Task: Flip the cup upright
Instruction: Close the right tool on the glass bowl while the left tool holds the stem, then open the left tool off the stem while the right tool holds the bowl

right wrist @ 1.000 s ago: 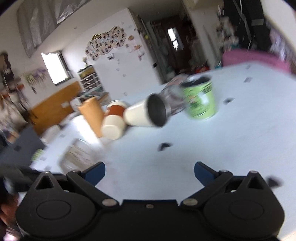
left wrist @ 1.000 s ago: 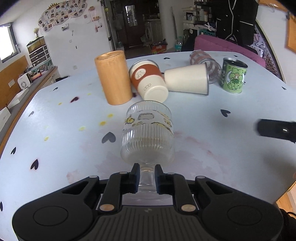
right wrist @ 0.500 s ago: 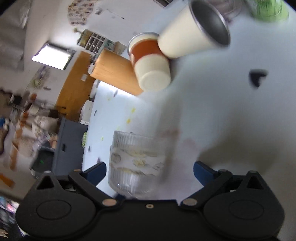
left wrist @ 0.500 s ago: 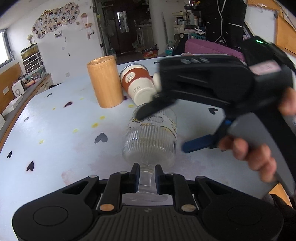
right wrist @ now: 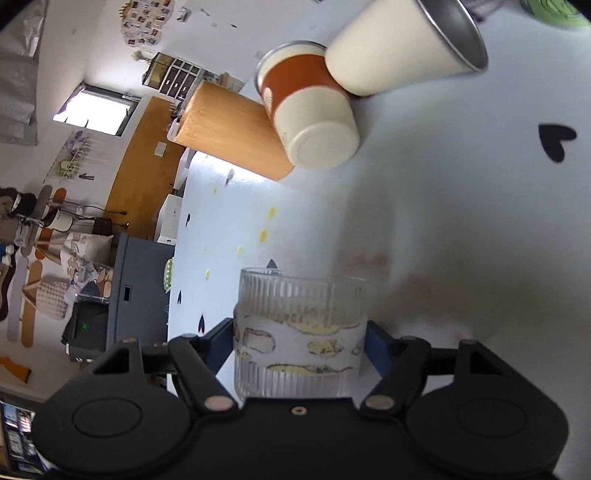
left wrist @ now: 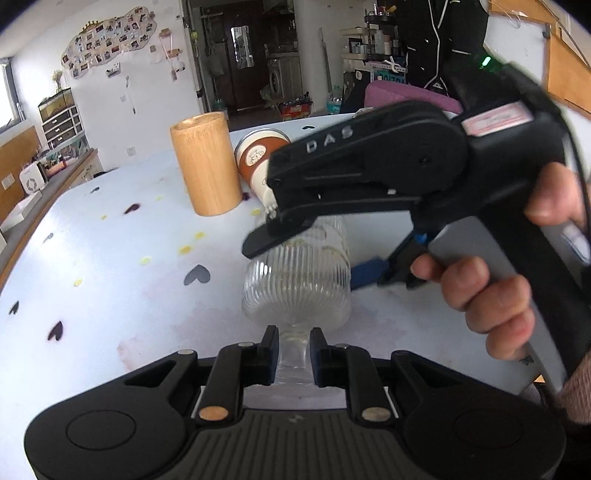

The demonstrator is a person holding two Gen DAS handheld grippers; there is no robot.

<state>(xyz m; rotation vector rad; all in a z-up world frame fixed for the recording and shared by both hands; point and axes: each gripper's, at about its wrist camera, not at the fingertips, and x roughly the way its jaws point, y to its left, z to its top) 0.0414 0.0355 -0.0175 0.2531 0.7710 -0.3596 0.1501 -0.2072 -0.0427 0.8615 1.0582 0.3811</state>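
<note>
A ribbed clear glass goblet [left wrist: 295, 288] with yellow cartoon prints lies on its side on the white table. My left gripper [left wrist: 292, 350] is shut on its stem, the bowl pointing away from me. My right gripper [right wrist: 300, 339] comes in from the right, turned sideways, and its blue fingers [right wrist: 218, 343] sit against both sides of the goblet's bowl [right wrist: 299, 332]. In the left wrist view the right gripper's body [left wrist: 388, 177] covers the far part of the goblet.
A wooden cylinder cup [left wrist: 205, 162] stands behind the goblet. An orange-banded paper cup [right wrist: 306, 107] and a cream metal cup [right wrist: 402, 48] lie on their sides beyond it. A green can [right wrist: 554, 11] is at the far right. The table [left wrist: 110, 266] carries heart stickers.
My right gripper swung in from the right, rolled sideways, and closed its fingers onto the goblet's bowl. My left gripper kept hold of the stem.
</note>
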